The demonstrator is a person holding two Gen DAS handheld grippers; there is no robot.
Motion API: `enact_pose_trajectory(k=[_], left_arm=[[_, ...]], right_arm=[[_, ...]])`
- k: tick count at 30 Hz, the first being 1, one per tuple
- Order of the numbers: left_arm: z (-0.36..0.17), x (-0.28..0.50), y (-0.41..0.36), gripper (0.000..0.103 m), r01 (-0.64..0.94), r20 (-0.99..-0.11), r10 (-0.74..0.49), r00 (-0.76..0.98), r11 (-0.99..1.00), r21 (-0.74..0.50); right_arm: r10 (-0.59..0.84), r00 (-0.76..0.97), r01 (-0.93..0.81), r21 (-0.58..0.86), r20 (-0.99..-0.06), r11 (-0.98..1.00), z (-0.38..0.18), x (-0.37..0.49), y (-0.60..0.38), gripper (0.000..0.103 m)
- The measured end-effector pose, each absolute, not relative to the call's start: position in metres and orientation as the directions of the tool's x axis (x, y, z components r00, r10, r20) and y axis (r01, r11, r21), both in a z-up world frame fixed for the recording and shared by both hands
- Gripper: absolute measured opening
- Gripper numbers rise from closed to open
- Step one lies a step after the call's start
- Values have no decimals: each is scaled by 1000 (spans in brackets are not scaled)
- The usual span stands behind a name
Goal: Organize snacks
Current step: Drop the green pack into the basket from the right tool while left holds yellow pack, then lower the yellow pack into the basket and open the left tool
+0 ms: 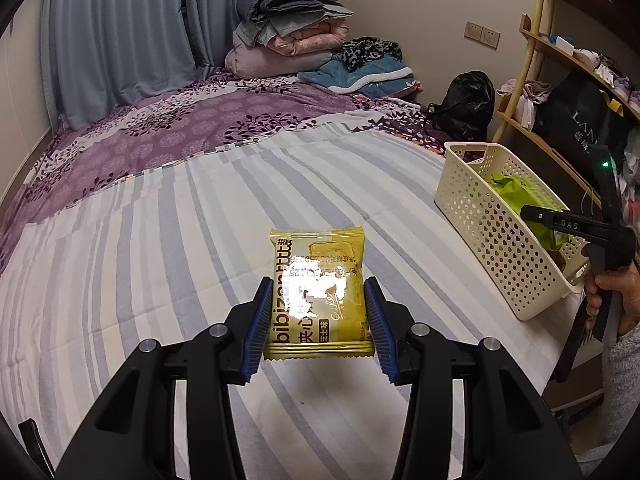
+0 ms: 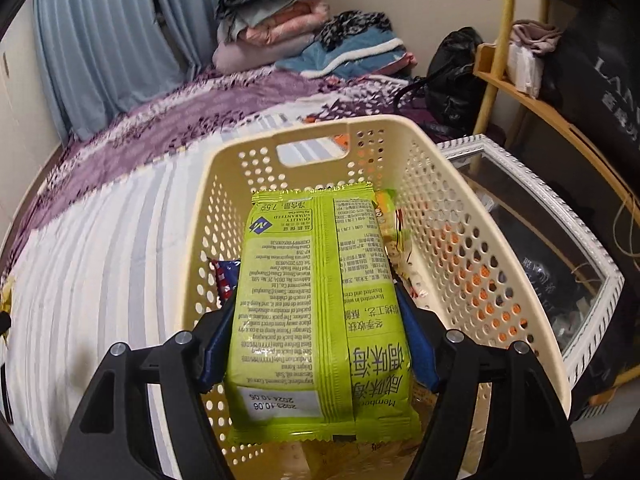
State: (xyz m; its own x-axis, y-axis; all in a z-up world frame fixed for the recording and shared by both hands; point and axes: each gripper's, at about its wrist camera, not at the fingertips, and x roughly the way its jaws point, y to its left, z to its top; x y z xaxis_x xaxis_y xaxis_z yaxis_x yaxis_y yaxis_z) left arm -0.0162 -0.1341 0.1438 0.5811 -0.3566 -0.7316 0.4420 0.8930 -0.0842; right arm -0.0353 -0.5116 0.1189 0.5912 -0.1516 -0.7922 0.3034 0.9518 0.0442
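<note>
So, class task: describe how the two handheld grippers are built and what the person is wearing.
Both grippers, left and right, are matte black plastic with silver screws and ribbed blue pads on the fingers. Seen from the left, the right one shows white "DAS" lettering and a green light. The sleeve is fuzzy grey.

Dim indoor light, packet glare, fisheye-warped edges.

A: What lies before me?
B: A bed (image 1: 240,184) under a striped sheet (image 1: 168,240), with a purple floral cover (image 1: 168,128) beyond.

A: And behind the bed?
B: Blue-grey curtains (image 1: 120,20), drawn; folded quilts (image 1: 288,28) stacked in the corner; a cream wall (image 1: 420,8) bearing two sockets (image 1: 482,35).

A: To my right?
B: A wooden shelf unit (image 1: 532,52) and a black bag (image 1: 466,104).
</note>
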Motion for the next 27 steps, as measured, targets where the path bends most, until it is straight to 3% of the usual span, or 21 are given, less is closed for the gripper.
enact_pose_trajectory(k=[5,10,27], left_arm=[[145,-15,-134,47,442,-731,-361,579,892,-91],[147,-15,-142,47,460,-730,-370,574,884,-85],[175,-34,-265,47,708,-705,-559,437,697,-114]], right_arm=[[-146,579,309,50,-802,950,122,-32,-513,73],[-131,640,312,99,-757,945,131,-43,-513,84],[-199,784,428,281,-587,859,166,-113,-557,85]])
